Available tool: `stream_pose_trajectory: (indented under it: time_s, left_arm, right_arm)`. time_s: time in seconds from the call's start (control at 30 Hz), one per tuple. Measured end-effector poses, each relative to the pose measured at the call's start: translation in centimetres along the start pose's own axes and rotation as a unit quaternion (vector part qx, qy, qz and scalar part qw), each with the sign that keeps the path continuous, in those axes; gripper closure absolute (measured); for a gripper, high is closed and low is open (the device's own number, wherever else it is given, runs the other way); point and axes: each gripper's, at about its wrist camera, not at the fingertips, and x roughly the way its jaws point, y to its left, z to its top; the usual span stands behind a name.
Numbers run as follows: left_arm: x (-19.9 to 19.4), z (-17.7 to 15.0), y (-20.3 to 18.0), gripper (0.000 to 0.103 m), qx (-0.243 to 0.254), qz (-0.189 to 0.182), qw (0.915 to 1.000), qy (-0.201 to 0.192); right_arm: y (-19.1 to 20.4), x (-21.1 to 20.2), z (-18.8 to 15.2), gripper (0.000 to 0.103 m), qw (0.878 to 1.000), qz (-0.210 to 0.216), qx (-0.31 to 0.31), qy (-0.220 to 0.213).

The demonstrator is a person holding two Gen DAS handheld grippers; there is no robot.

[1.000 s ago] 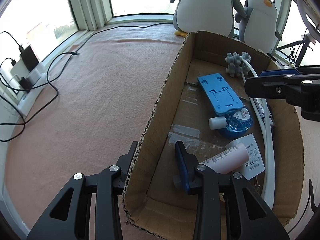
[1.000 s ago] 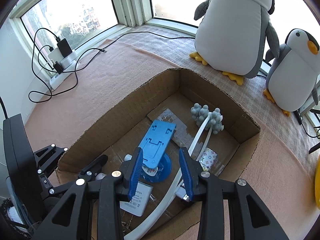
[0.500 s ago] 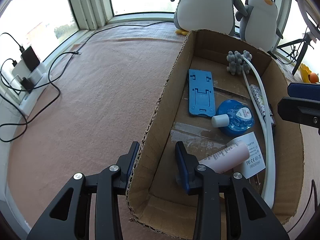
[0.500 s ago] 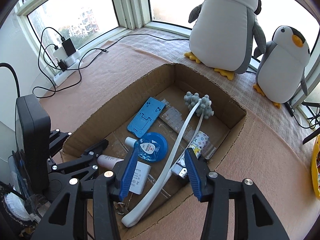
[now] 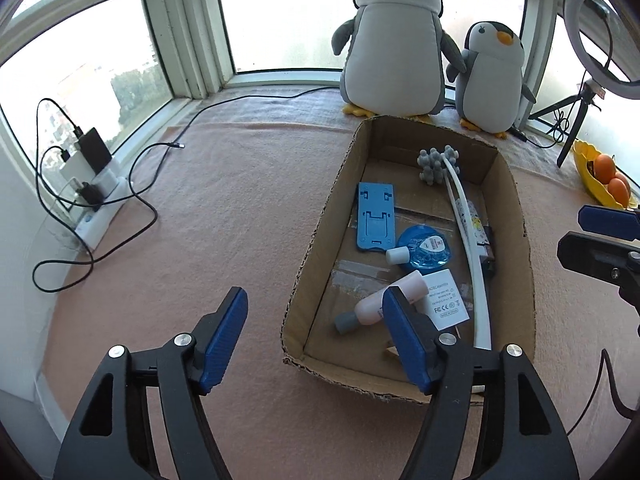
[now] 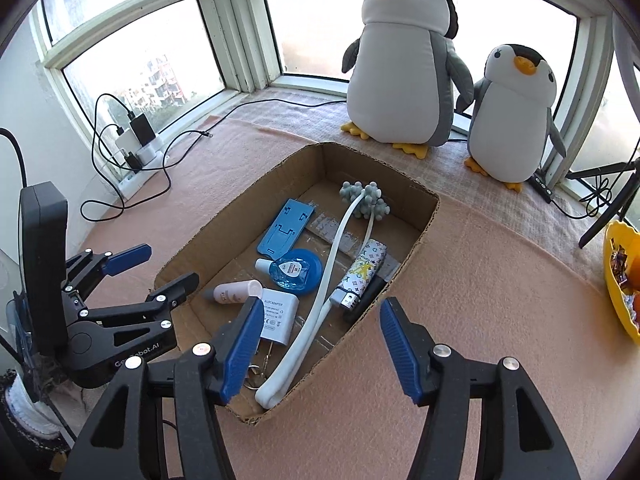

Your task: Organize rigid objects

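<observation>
An open cardboard box (image 5: 520, 216) (image 6: 416, 248) lies on the pink mat. Inside it are a blue phone stand (image 5: 375, 216) (image 6: 285, 228), a round blue bottle (image 5: 426, 247) (image 6: 297, 270), a pink tube (image 5: 386, 300) (image 6: 236, 292), a white adapter (image 5: 445, 300) (image 6: 278, 316), a white flexible holder with a grey bumpy head (image 5: 472, 240) (image 6: 320, 300), and a patterned lighter (image 6: 362, 274). My left gripper (image 5: 316, 336) (image 6: 148, 268) is open and empty, raised above the box's near left corner. My right gripper (image 6: 318, 344) is open and empty, above the box's near right side.
Two plush penguins (image 6: 404, 64) (image 6: 516, 112) stand behind the box by the window. A power strip with chargers and black cables (image 5: 92, 176) lies at the left. A yellow fruit bowl (image 5: 600, 176) and a ring-light tripod (image 5: 576, 120) are at the right.
Both grippers have opened wide and pulled up and back from the box. The box interior now shows in full, with the objects lying still inside.
</observation>
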Motion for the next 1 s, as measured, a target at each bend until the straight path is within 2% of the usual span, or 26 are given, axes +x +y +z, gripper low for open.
stream_pose_trajectory:
  time_s: [0.3,0.5,0.57,0.7,1.0]
  left_arm:
    - [-5.0,-0.1,-1.1,0.032,0.007,-0.009,0.9996,-0.025]
    - [-8.3,-0.4,-1.6,0.032,0.005,-0.009,0.9989,-0.045]
    - [-9.5,-0.4,-1.9,0.022,0.008,-0.009,0.9984,-0.055]
    - [-11.6,-0.4,-2.5,0.021,0.011,-0.013,0.9968,-0.078]
    - [-13.3,-0.4,-3.7,0.021,0.02,-0.027,0.9949,-0.095]
  right_arm:
    - [0.1,-5.1,-1.7,0.036,0.999,-0.029,-0.005,-0.04]
    - [-0.7,-8.4,-3.1,0.032,0.997,-0.04,0.021,-0.061]
    - [-0.9,-9.5,-3.6,0.028,0.996,-0.044,0.03,-0.07]
    - [-1.1,-11.4,-4.5,0.027,0.994,-0.061,0.036,-0.086]
    - [-1.4,-13.8,-5.8,0.023,0.986,-0.099,0.058,-0.121]
